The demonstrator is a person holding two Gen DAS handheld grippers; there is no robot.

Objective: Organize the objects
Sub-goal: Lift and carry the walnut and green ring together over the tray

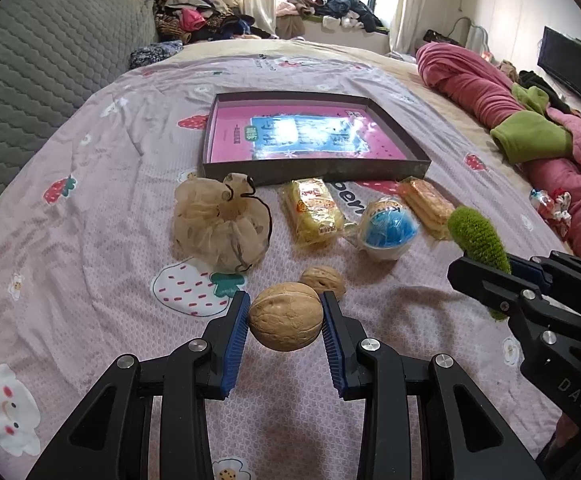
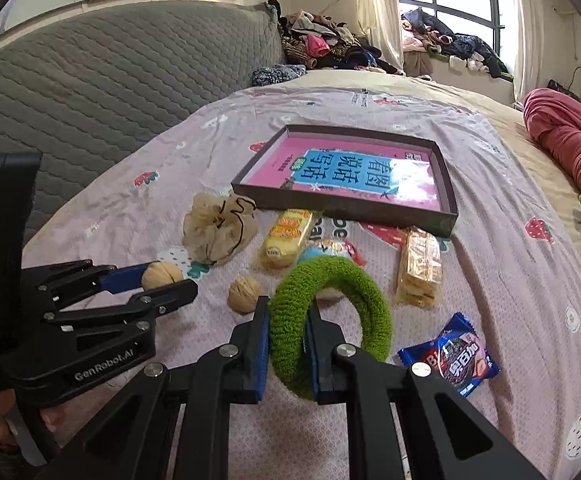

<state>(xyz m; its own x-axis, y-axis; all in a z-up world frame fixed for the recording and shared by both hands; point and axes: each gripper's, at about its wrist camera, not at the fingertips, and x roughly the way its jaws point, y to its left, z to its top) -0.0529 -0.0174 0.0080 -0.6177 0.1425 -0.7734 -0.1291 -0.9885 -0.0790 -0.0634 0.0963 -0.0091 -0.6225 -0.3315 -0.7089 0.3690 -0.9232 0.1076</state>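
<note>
My left gripper [image 1: 285, 322] is shut on a walnut [image 1: 285, 322] and holds it just above the bedspread; it shows in the right wrist view [image 2: 162, 275] too. A second walnut [image 1: 323, 281] lies just beyond it. My right gripper [image 2: 288, 346] is shut on a fuzzy green ring [image 2: 330, 316], which also shows at the right of the left wrist view [image 1: 478, 236]. A shallow dark box [image 1: 314, 172] with a pink book inside lies further back [image 2: 446, 216].
On the bedspread lie a mesh pouch [image 1: 220, 228], a yellow snack pack [image 1: 312, 210], a blue-lidded cup [image 1: 388, 232], a cracker pack [image 2: 418, 268] and a blue snack packet [image 2: 456, 354]. A red blanket [image 1: 490, 92] lies right; a grey headboard [image 2: 110, 88] stands left.
</note>
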